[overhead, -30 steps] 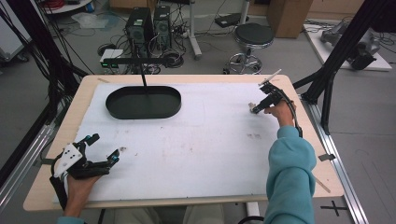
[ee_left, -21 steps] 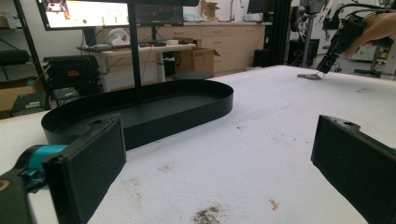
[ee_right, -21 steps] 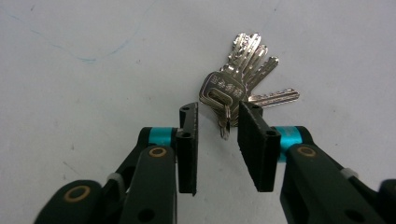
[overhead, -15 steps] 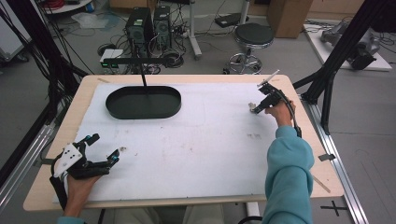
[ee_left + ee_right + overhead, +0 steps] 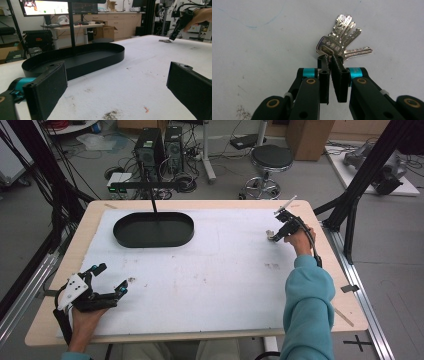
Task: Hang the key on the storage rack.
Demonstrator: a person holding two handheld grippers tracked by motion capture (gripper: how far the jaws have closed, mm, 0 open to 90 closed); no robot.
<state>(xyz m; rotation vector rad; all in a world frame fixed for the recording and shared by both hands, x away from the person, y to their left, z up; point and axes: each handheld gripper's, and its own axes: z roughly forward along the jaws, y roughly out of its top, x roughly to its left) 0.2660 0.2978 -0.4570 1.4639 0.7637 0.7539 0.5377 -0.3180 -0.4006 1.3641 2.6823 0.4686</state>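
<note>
Bunch of keys (image 5: 342, 41) lies on the white table cover (image 5: 210, 270) near the far right corner, fanned out flat, and the tips of the right gripper (image 5: 330, 58) are pinched onto the heads of the keys; its jaws have just been closing and now stand almost together with the key heads between them.

Going from the left of the high view: the left gripper (image 5: 107, 282) rests at the near left edge of the table, held by the person's left hand (image 5: 85, 320), its jaws spread wide with nothing between them. In the left gripper view its two black pads (image 5: 47, 90) stand far apart over the stained cover.

Farther back and left of centre sits a black oval tray (image 5: 153, 229), with a thin black stand post (image 5: 152, 200) rising at its far rim.

At the right, a teal sleeve (image 5: 307, 310) reaches forward to the right gripper (image 5: 276, 233), which points down at the keys (image 5: 270, 236) on the cover.
</note>
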